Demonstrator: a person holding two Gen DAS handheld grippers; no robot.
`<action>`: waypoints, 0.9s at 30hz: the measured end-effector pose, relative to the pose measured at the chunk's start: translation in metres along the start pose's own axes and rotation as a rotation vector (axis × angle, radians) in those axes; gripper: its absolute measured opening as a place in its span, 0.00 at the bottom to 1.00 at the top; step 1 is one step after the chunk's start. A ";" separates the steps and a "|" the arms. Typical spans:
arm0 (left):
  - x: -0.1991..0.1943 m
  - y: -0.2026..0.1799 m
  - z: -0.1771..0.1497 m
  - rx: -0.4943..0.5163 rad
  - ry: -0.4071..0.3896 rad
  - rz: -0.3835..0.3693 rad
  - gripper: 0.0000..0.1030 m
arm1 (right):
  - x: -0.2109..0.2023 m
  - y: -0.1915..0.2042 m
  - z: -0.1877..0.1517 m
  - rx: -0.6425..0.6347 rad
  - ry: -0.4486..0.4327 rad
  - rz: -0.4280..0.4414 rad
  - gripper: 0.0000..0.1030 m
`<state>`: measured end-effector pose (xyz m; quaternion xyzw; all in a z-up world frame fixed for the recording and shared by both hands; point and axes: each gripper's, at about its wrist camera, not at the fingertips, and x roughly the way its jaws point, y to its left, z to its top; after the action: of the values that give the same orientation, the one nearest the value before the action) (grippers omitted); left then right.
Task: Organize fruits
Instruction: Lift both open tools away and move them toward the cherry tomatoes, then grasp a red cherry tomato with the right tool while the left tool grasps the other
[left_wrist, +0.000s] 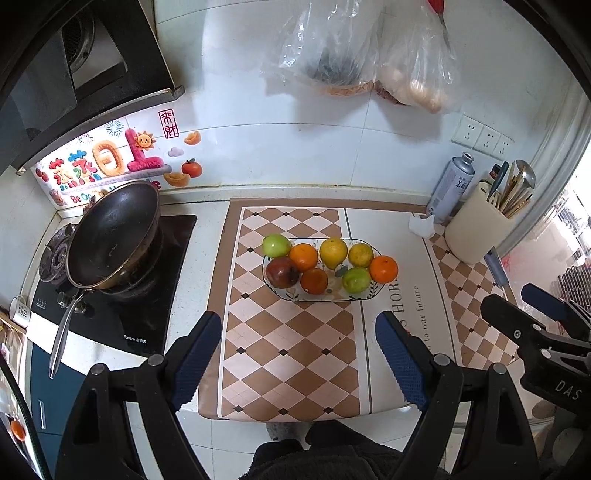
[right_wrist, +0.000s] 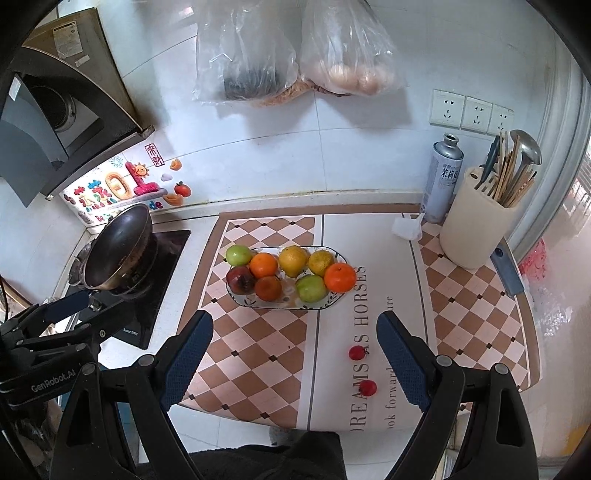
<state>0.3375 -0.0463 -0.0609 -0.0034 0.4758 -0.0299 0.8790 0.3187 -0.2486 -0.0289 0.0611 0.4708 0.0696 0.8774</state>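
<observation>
Desk (right_wrist: 476, 317): covered by a checkered mat, with a stove and wok at the left and a utensil holder at the far right.
Plate (right_wrist: 334, 254): oval glass dish at mid-desk, packed with eight fruits: two green, two yellow, three orange, one dark red.
Left gripper (left_wrist: 299, 356): hangs over the near edge of the desk, fingers spread wide, holding nothing.
Right gripper (right_wrist: 295, 358): likewise near the edge, fingers spread and empty.
Small red fruits (right_wrist: 357, 352): two lie loose on the mat, near side of the plate, just left of the right gripper's right finger.
Risk: both are round and tiny, so an off-centre pinch would likely roll them off the near edge.
Risk: the plate is crowded, so a dropped fruit could bounce off the pile.
</observation>
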 end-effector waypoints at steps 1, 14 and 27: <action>0.001 0.000 0.000 -0.002 -0.001 0.001 0.83 | 0.001 0.000 0.000 0.000 0.000 0.002 0.90; 0.032 -0.012 0.009 0.043 0.043 0.032 0.99 | 0.046 -0.055 0.002 0.140 0.073 0.041 0.90; 0.182 -0.080 -0.007 0.259 0.293 0.131 0.99 | 0.232 -0.163 -0.120 0.328 0.493 -0.003 0.66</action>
<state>0.4267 -0.1361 -0.2142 0.1448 0.5901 -0.0339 0.7935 0.3562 -0.3621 -0.3125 0.1825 0.6748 0.0040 0.7151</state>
